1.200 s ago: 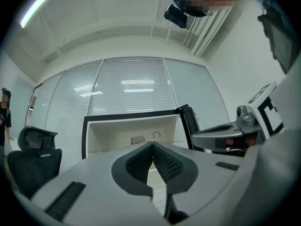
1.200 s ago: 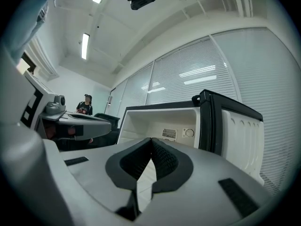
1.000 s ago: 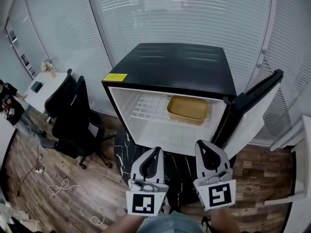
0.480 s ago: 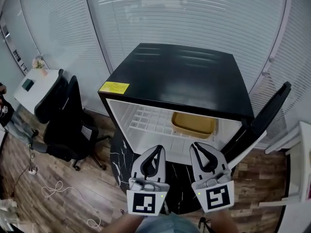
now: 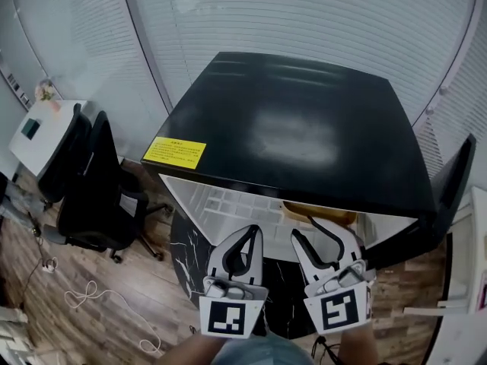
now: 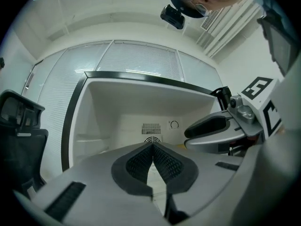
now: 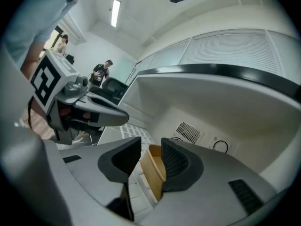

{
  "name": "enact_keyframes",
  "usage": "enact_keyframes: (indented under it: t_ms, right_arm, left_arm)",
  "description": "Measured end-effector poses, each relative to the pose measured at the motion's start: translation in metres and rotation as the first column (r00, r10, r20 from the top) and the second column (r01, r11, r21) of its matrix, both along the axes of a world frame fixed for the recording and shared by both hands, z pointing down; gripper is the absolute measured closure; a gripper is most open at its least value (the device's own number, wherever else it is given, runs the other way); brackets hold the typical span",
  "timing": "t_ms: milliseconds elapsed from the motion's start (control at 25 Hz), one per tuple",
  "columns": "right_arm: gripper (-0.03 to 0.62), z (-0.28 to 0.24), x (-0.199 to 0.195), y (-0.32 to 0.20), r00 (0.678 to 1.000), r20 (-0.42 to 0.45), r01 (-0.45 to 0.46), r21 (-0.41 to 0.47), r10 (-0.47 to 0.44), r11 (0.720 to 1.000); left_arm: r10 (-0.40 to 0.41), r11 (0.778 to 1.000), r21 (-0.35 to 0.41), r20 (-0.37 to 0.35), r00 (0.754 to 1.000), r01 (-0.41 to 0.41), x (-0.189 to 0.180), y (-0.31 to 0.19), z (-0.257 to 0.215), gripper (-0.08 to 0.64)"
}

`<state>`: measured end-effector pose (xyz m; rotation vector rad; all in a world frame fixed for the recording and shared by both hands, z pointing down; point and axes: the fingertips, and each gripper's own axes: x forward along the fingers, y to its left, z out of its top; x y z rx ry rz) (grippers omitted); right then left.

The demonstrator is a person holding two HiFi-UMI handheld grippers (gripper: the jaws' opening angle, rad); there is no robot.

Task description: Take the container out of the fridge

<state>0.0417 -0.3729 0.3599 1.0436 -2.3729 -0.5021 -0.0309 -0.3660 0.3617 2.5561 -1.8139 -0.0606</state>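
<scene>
The black fridge (image 5: pixel 304 128) stands open, its white inside (image 6: pixel 117 121) facing me. A tan container (image 5: pixel 323 214) sits on the wire shelf at the right, mostly hidden under the fridge top in the head view. My right gripper (image 5: pixel 318 231) is at the fridge mouth just in front of it. Its jaws have just been opening and stand wide. In the right gripper view the container's near end (image 7: pixel 154 172) shows in the gap of the right gripper (image 7: pixel 150 146), with the pads apart from it. My left gripper (image 5: pixel 249 233) (image 6: pixel 153 146) is shut and empty, to the left of the right one.
The fridge door (image 5: pixel 455 181) hangs open at the right. A yellow label (image 5: pixel 175 152) marks the fridge top's front left corner. Black office chairs (image 5: pixel 84 181) and a white desk (image 5: pixel 34 128) stand at the left. A cable (image 5: pixel 99 295) lies on the wood floor. People (image 7: pixel 106 69) stand far behind.
Both grippers have moved in toward the fridge opening and the head has come over the fridge top, hiding most of the container. The right jaws went from shut to wide open.
</scene>
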Motion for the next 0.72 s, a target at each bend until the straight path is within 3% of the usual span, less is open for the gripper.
enact_keyframes:
  t_ms: [200, 720]
  right_arm:
    - [0.44, 0.019, -0.01, -0.012, 0.981, -0.194, 0.025, -0.014, -0.027, 1.0]
    - [0.462, 0.051, -0.011, -0.039, 0.935, -0.345, 0.026, -0.163, -0.082, 0.986]
  left_arm:
    - [0.012, 0.999, -0.039, -0.03, 0.999, -0.014, -0.006, -0.017, 0.017, 0.546]
    - [0.011, 0.996, -0.092, -0.063, 0.998, -0.017, -0.027, -0.039, 0.048, 0.546]
